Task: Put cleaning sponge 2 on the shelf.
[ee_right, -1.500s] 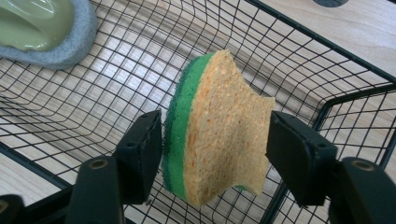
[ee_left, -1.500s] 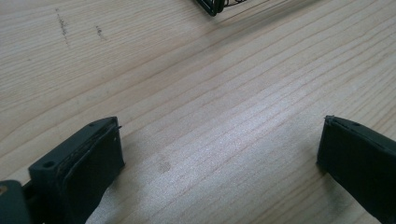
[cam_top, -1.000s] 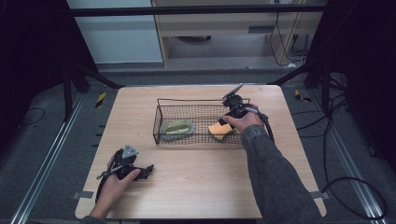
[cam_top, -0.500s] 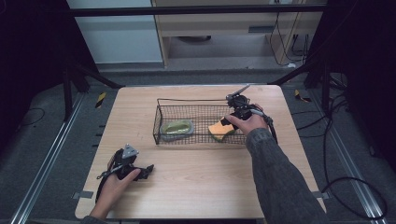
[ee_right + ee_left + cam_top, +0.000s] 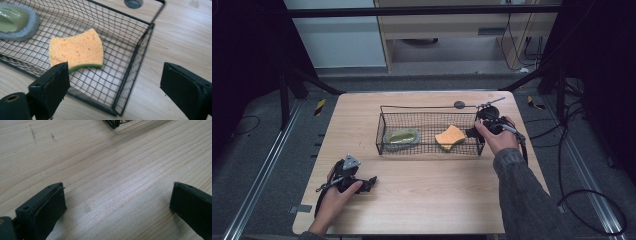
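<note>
Two grippers are at work, and the nearer one, the left gripper [image 5: 371, 181], rests on the bare bench [image 5: 432, 195] close to the person's edge, its jaws spread wide with nothing between them. Farther off, the right gripper [image 5: 474, 132] hangs just outside the right end of the wire basket [image 5: 430, 148]; its jaws have just been opening and stand wide, empty. Inside that end of the basket lies the orange sponge [image 5: 76, 51], flat on the mesh floor, with a thin green scouring layer showing along its near edge. It looks light, soft and springy, rough enough not to slip, and not fragile; a pinch would likely squash it rather than harm it. Its narrowed waist, taken across the two long curved sides, seems the best hold. At the basket's left end sits a grey pad with a green top [image 5: 15, 22], well apart from the sponge.
</note>
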